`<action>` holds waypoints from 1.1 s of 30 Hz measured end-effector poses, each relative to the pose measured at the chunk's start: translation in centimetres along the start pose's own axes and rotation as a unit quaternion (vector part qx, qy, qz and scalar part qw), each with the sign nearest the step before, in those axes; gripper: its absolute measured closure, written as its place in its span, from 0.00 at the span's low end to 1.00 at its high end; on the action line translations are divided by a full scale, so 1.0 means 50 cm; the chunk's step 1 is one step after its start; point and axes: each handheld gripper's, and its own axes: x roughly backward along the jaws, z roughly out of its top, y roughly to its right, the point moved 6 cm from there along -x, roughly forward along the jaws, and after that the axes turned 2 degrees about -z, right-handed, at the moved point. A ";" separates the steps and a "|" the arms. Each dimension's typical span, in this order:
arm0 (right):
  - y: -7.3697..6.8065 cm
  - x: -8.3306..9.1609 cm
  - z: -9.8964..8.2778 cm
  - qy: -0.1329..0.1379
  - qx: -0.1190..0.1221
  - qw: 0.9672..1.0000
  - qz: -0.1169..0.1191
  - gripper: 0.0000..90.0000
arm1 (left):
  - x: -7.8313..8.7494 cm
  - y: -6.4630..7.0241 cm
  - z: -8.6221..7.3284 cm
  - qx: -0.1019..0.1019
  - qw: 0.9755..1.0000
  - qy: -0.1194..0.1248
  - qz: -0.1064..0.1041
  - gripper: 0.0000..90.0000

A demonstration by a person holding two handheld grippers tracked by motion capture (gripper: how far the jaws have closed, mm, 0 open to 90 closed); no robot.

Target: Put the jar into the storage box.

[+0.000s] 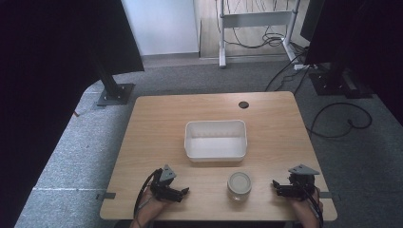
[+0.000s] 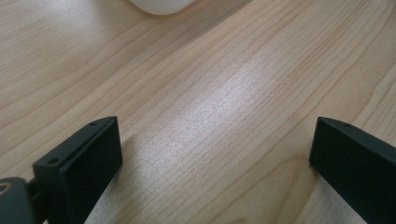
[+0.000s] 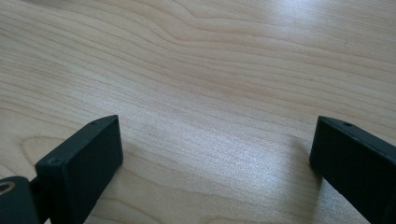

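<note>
A white rectangular bin (image 1: 216, 139) sits empty at the middle of the wooden table (image 1: 157, 118). In front of it stands a glass jar (image 1: 238, 185) with a pale lid. My left gripper (image 1: 183, 192) rests near the front edge, left of the jar, pointing right. My right gripper (image 1: 275, 186) rests at the front right, pointing left toward the jar. In the left gripper view the left gripper (image 2: 212, 154) is open over bare wood, with a white rounded edge (image 2: 161, 5) at the top. The right gripper (image 3: 215, 154) is open too, nothing between its jaws.
A dark round hole (image 1: 244, 104) marks the table's far edge. Black stands (image 1: 114, 90) and cables (image 1: 342, 118) lie on the grey carpet around the table. A white frame (image 1: 254, 19) stands at the back.
</note>
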 end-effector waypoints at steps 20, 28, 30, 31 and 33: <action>0.000 0.000 0.000 0.000 0.000 1.000 0.000 0.02 | -0.001 0.002 0.001 0.004 1.000 0.001 0.005 0.02; 0.000 0.000 0.000 0.000 0.000 1.000 0.000 0.02 | 0.001 0.007 0.006 0.000 1.000 -0.004 0.009 0.05; 0.000 0.000 0.000 0.000 0.000 1.000 0.000 0.02 | 0.002 0.014 0.012 -0.003 1.000 -0.001 0.006 0.06; 0.000 0.000 0.000 0.000 0.000 1.000 0.000 0.02 | 0.002 0.016 0.015 -0.004 1.000 0.001 0.005 0.06; 0.000 0.000 0.000 0.000 0.000 1.000 0.000 0.02 | 0.003 0.019 0.017 -0.004 1.000 0.004 0.003 0.06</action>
